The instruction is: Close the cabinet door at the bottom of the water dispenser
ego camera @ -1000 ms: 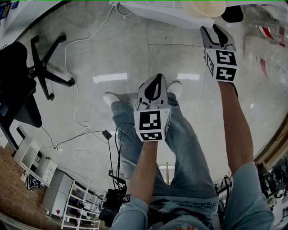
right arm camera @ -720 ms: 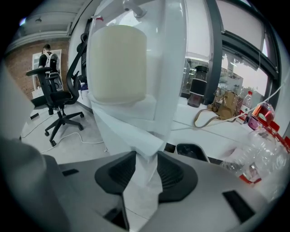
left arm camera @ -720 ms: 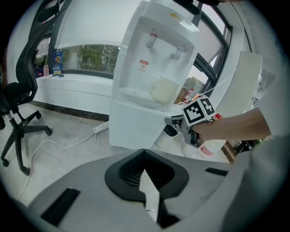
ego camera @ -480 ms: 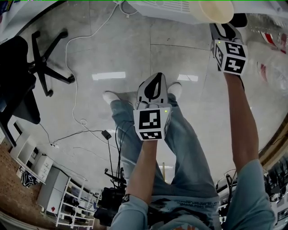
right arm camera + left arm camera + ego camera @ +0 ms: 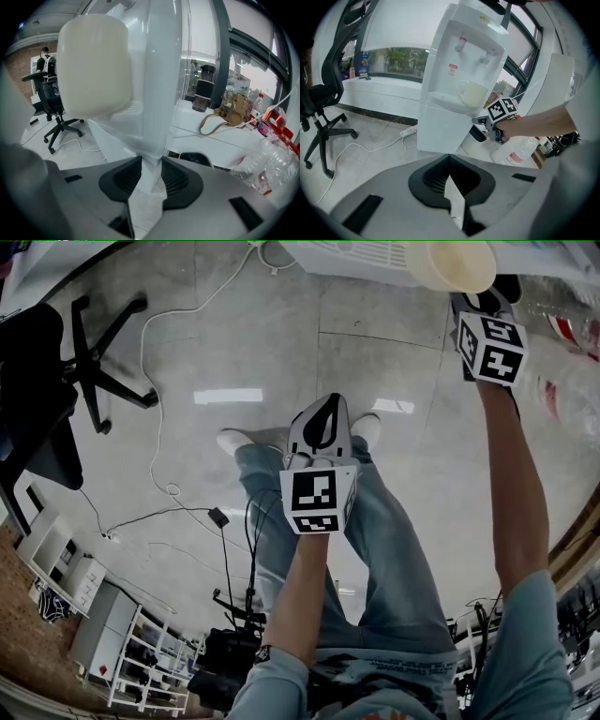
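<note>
Right gripper's point(image 5: 151, 165) jaws narrower round door point(image 5: 160, 93)

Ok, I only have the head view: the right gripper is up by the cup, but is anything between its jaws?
Observer: Yes, the right gripper view shows a white panel of the water dispenser between the right gripper's jaws, which have just been closing; the pads look pressed on it.
Reviewer: How high on the dispenser is that?
Observer: In the left gripper view, just below the drip tray's level.
Reviewer: And the cup?
Observer: It stands on that tray.
</note>
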The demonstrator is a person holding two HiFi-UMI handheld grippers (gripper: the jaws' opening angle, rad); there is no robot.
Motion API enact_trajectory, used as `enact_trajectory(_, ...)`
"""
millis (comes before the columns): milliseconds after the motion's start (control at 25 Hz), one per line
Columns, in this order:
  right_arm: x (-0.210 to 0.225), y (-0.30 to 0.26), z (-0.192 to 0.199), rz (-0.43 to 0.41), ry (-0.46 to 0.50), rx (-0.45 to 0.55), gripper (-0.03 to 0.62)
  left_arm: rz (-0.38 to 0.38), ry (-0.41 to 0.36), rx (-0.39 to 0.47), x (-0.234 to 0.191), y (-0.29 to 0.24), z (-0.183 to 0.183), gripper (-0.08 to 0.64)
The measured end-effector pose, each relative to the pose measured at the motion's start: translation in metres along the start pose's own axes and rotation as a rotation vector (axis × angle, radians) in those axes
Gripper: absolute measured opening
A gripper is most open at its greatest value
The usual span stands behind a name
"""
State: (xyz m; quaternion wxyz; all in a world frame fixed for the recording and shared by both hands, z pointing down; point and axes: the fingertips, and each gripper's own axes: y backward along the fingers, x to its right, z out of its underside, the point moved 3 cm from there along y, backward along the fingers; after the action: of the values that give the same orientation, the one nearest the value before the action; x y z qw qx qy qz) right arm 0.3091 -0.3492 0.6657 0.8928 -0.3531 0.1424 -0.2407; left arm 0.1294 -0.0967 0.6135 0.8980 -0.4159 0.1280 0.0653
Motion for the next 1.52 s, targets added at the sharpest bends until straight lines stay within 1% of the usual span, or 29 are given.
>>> enact_trajectory(240,0.0,0.001,-0.004,-0.009,-0.054,0.011,0.147,0.0,0.0,-0.007,0.002,0.006,0.001,0.011)
enact_trajectory(360,-0.007,0.014,0.002,-0.005,-0.088,0.013,0.127,0.005,-0.003,-0.015,0.005,0.015,0.005,0.011)
enact_trajectory(600,-0.037,0.053,0.016,-0.024,-0.148,0.008,0.1,0.015,-0.014,-0.007,0.004,0.034,-0.002,0.011)
enact_trajectory(760,-0.068,0.083,0.015,-0.062,-0.197,0.021,0.07,0.024,-0.031,0.008,0.001,0.051,-0.013,0.011)
enact_trajectory(840,-0.087,0.097,0.009,-0.086,-0.225,0.039,0.06,0.025,-0.043,0.02,-0.003,0.059,-0.02,0.011)
enact_trajectory(1040,-0.129,0.13,-0.012,-0.138,-0.279,0.09,0.044,0.044,-0.108,0.053,-0.01,0.084,-0.038,0.011)
enact_trajectory(1240,-0.164,0.165,-0.037,-0.161,-0.311,0.133,0.035,0.065,-0.129,0.09,-0.023,0.108,-0.056,0.011)
enact_trajectory(1320,-0.175,0.179,-0.048,-0.172,-0.323,0.149,0.034,0.07,-0.137,0.105,-0.026,0.118,-0.068,0.011)
enact_trajectory(1400,-0.184,0.191,-0.062,-0.168,-0.334,0.167,0.032,0.084,-0.162,0.131,-0.029,0.129,-0.085,0.011)
enact_trajectory(1520,-0.202,0.206,-0.09,-0.167,-0.34,0.198,0.031,0.122,-0.194,0.17,-0.036,0.147,-0.112,0.011)
